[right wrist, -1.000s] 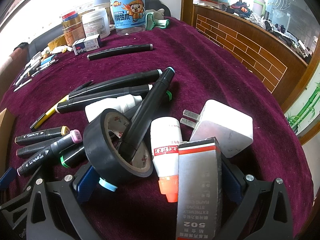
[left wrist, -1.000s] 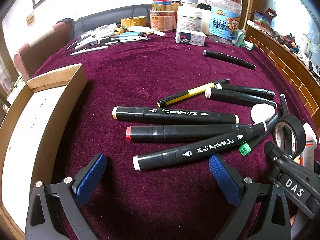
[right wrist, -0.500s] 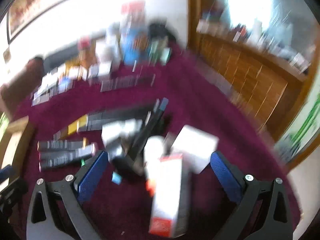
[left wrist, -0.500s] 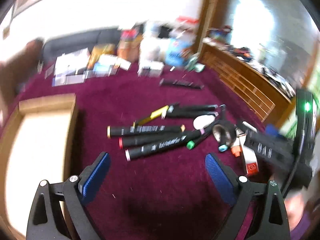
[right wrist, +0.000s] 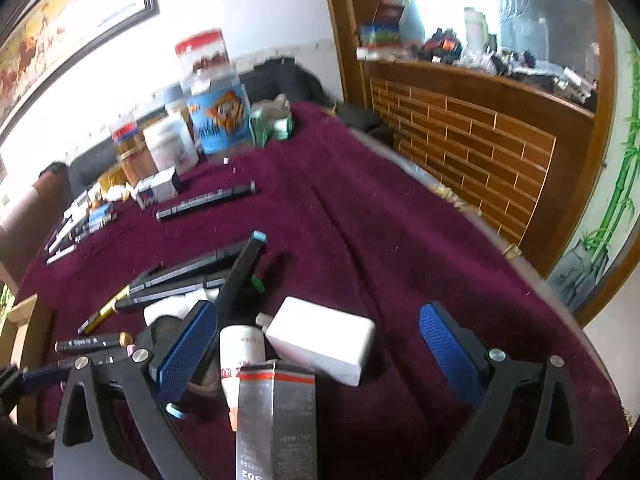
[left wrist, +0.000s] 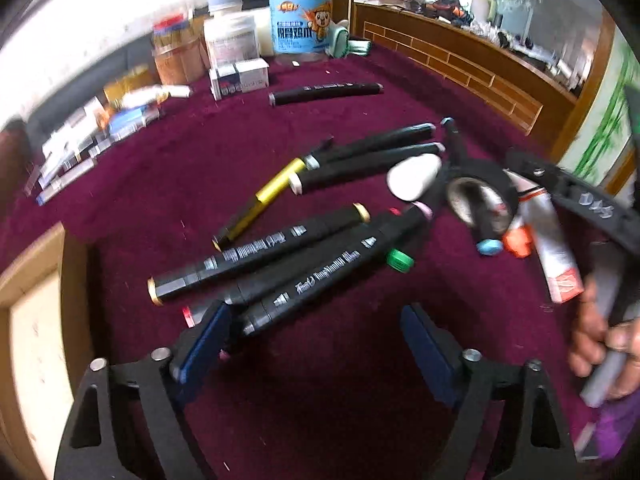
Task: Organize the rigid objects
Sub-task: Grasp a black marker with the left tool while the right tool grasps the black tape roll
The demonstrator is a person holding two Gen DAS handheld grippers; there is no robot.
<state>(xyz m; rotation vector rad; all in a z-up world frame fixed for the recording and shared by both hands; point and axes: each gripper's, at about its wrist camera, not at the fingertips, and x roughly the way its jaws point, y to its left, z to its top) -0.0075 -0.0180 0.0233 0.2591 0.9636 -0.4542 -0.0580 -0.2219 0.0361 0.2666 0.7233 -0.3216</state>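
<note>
Left gripper (left wrist: pixel 316 344) has just been closing, yet the jaws sit apart around the near end of the marker (left wrist: pixel 320 276) on the maroon cloth (left wrist: pixel 168 168), pads not yet pressing. You want it centred before squeezing: the red-capped marker (left wrist: pixel 224 304) crowds your left pad. Right gripper (right wrist: pixel 320 352) hangs wide over the white charger (right wrist: pixel 324 340), empty.

We cannot read the blurred far jar (right wrist: pixel 216 104). The grey box (right wrist: pixel 276 420) runs off the near edge, and the black tape roll (right wrist: pixel 176 340) hides behind the right hand-held gripper (right wrist: pixel 316 352).
</note>
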